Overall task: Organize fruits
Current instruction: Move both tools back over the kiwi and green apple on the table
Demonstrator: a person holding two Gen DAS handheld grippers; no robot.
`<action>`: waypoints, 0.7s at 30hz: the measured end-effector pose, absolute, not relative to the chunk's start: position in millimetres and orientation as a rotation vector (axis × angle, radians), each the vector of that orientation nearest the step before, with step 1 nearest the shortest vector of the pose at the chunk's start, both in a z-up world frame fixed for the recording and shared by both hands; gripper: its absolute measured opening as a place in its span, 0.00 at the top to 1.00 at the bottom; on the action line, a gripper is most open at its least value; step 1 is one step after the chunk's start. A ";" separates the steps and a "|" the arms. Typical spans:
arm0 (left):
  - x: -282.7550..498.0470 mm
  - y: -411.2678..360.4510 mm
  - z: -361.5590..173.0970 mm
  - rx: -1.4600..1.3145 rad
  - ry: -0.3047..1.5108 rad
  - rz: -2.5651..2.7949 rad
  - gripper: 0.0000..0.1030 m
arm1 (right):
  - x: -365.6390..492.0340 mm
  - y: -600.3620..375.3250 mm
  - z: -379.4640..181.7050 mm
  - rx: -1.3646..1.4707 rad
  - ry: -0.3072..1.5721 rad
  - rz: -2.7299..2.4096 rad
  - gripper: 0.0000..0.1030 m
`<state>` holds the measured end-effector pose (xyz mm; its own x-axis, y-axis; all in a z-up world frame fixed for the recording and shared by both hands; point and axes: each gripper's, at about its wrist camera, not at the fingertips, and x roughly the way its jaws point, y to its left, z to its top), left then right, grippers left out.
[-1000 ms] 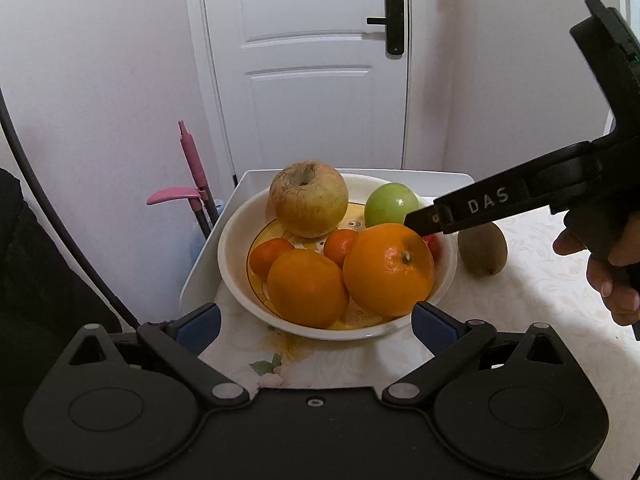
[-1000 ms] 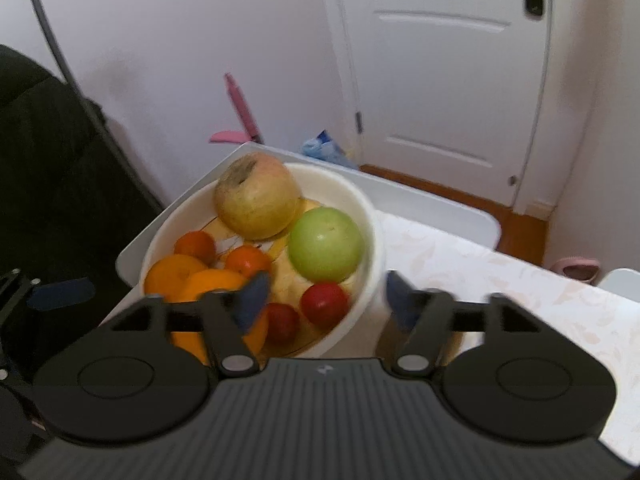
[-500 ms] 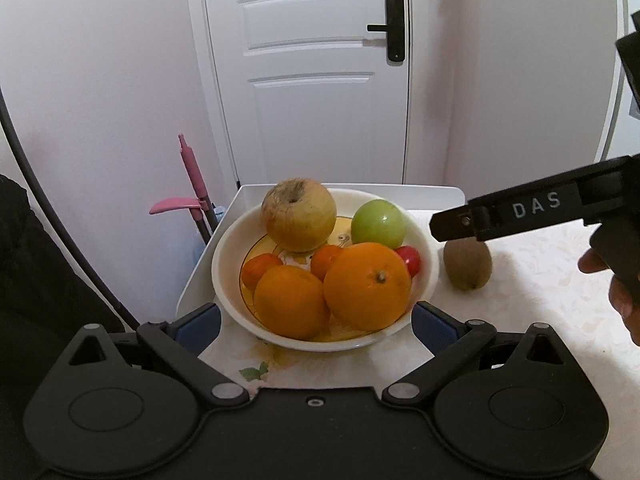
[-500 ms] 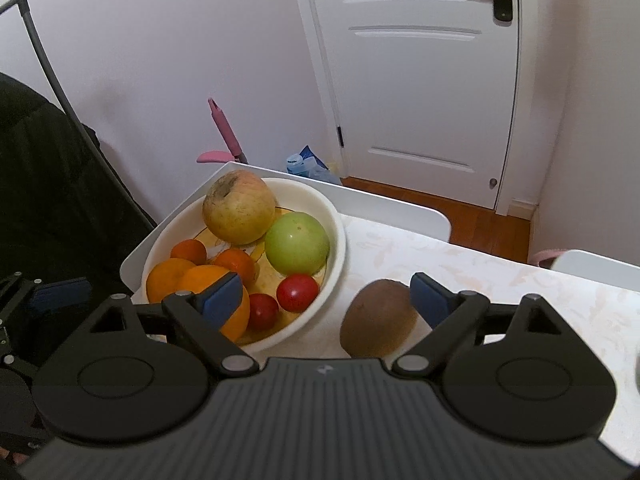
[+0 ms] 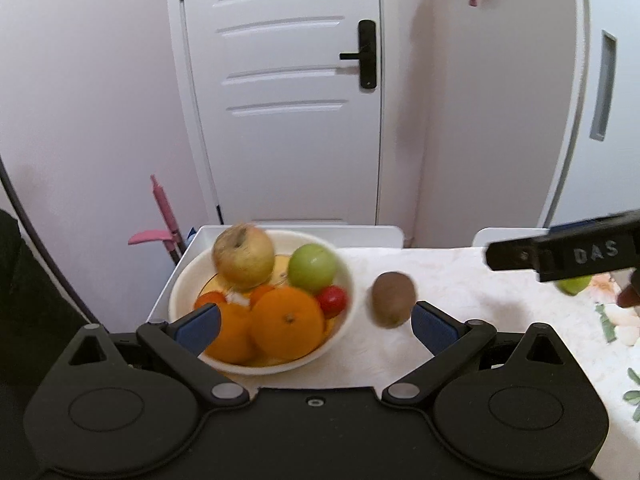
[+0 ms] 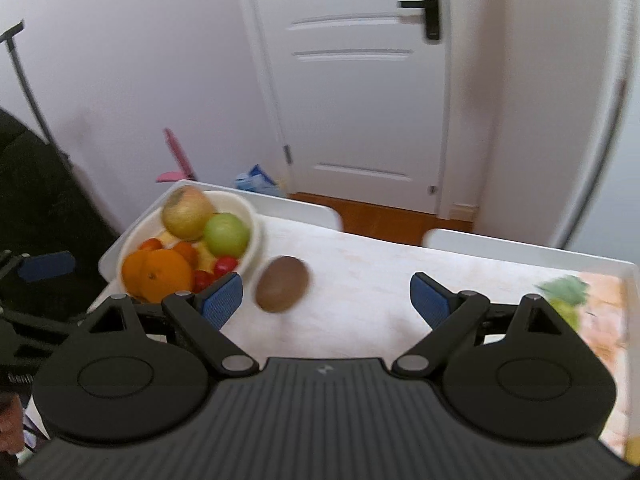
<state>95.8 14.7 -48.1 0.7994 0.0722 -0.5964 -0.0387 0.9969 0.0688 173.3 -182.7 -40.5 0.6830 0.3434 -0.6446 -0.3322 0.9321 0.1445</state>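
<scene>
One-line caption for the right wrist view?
Open right gripper above table, kiwi beside full fruit bowl.

Blurred brown kiwi point(image 6: 282, 284) lies just beside the fruit-filled white bowl point(image 6: 252, 208).

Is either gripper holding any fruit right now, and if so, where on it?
Nothing is held. The left gripper and right gripper are open; the kiwi lies on the table.

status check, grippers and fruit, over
Left gripper open, empty. Right gripper open, empty. Kiwi on table beside bowl. Nothing blocking it.
</scene>
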 end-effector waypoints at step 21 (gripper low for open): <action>149.3 -70.0 -88.1 0.087 0.642 0.075 0.04 | 177.5 -321.8 -87.1 0.091 0.766 0.168 0.00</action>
<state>149.3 -70.0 -88.1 0.7984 0.0971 -0.5943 -0.0430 0.9936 0.1047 177.5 -321.8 -87.1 0.7079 0.1843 -0.6818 -0.1180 0.9827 0.1430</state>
